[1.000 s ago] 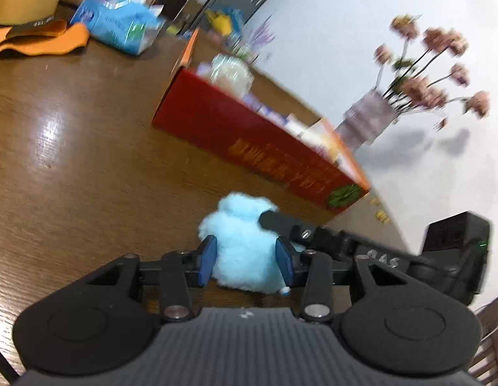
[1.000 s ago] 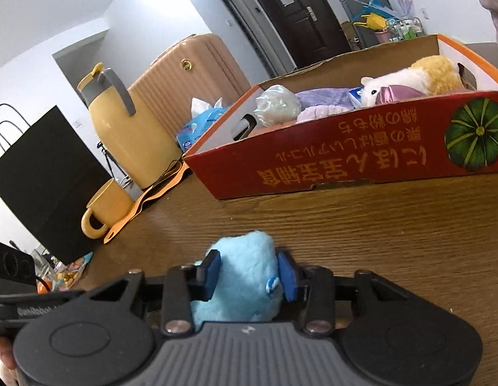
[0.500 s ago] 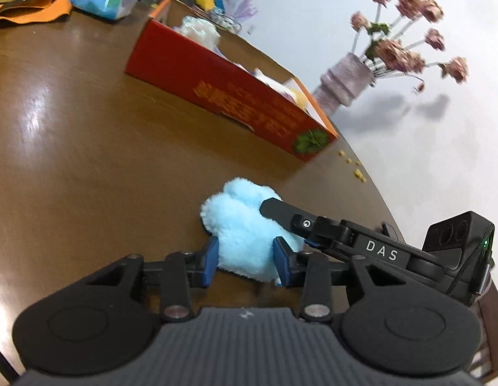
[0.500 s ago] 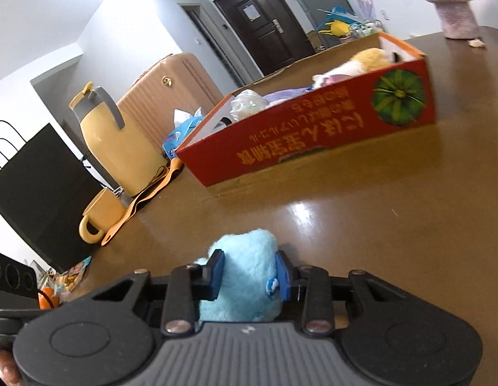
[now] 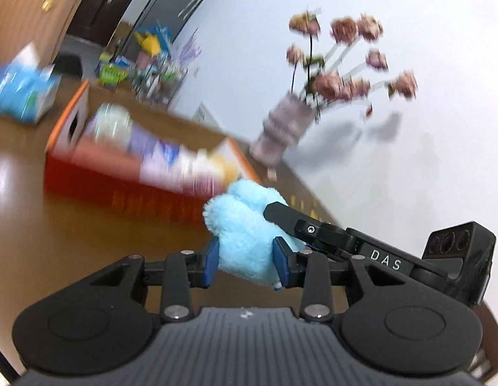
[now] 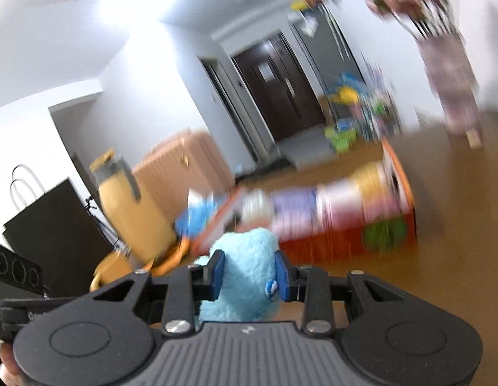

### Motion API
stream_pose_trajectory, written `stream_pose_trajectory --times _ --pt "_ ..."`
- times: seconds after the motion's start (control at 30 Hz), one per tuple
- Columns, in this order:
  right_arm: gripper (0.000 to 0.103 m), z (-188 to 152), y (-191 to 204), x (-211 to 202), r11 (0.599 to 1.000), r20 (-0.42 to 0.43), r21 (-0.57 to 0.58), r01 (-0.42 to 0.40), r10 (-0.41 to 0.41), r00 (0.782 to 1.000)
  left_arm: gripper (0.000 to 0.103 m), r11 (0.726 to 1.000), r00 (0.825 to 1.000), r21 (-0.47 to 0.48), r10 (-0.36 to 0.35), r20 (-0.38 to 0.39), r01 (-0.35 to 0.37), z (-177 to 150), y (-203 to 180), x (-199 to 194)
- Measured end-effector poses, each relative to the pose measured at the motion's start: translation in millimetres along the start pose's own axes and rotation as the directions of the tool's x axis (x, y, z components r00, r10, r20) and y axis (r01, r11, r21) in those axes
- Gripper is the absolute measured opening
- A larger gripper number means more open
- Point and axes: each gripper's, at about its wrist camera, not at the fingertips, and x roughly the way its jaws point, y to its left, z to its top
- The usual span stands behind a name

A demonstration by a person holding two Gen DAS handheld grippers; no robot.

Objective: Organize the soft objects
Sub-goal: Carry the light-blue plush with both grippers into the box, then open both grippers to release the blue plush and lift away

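Lifted off the table [image 5: 39,241], blue plush [image 5: 245,234] is clamped by both hand-held grippers; red box [image 5: 120,189] ahead.

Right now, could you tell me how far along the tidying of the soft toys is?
Done: several soft items already lie in the red box. In hand: the left gripper and the right gripper both clamp the light blue plush toy, held up in front of the box, apparently clear of the wooden table. Left: carry it over the box wall and release it inside.
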Motion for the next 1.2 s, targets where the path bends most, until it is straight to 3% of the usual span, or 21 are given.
stream_pose_trajectory --times 0.17,0.3,0.37,0.4,0.47,0.53,0.73,0.87,0.93,1.03,1.1,1.2 --pt "0.032 73 -16 83 0.999 0.03 -0.049 0.001 0.001 1.0 0.036 1.0 0.999 0.009 0.029 0.016 -0.029 85 33 55" --pt "0.032 98 -38 163 0.999 0.005 -0.049 0.022 -0.022 1.0 0.036 0.994 0.993 0.013 0.111 -0.027 -0.11 123 72 106" --pt "0.032 99 -48 203 0.998 -0.056 -0.031 0.046 -0.047 0.997 0.036 0.985 0.983 0.019 0.172 -0.059 -0.171 129 89 129" --pt "0.03 96 -51 221 0.996 -0.1 -0.038 0.075 -0.079 0.992 0.029 0.977 0.973 0.033 0.213 -0.086 -0.211 129 97 141" --pt "0.029 89 -49 250 0.986 -0.202 -0.099 0.136 -0.154 0.967 0.023 0.95 0.945 0.099 0.306 -0.118 -0.296 121 104 157" --pt "0.028 79 -41 265 0.964 -0.243 -0.187 0.186 -0.229 0.943 0.018 0.929 0.928 0.18 0.348 -0.131 -0.323 111 105 166" --pt "0.027 73 -36 287 0.944 -0.35 -0.265 0.198 -0.285 0.892 0.017 0.917 0.907 0.176 0.386 -0.165 -0.358 101 114 179" --pt "0.031 74 -36 286 0.935 -0.372 -0.297 0.193 -0.299 0.879 0.018 0.913 0.906 0.189 0.392 -0.161 -0.362 103 108 170" --pt "0.037 78 -31 277 0.943 -0.375 -0.271 0.191 -0.286 0.882 0.02 0.911 0.91 0.201 0.39 -0.143 -0.359 106 96 158" --pt "0.041 95 -22 250 0.954 -0.336 -0.238 0.184 -0.259 0.906 0.023 0.904 0.914 0.222 0.394 -0.096 -0.367 115 76 129" --pt "0.052 110 -12 222 0.945 -0.288 -0.263 0.195 -0.269 0.919 0.029 0.898 0.916 0.23 0.397 -0.057 -0.375 123 62 108" --pt "0.059 132 0 173 0.925 -0.208 -0.299 0.234 -0.303 0.93 0.035 0.88 0.909 0.249 0.417 0.008 -0.405 131 41 76"
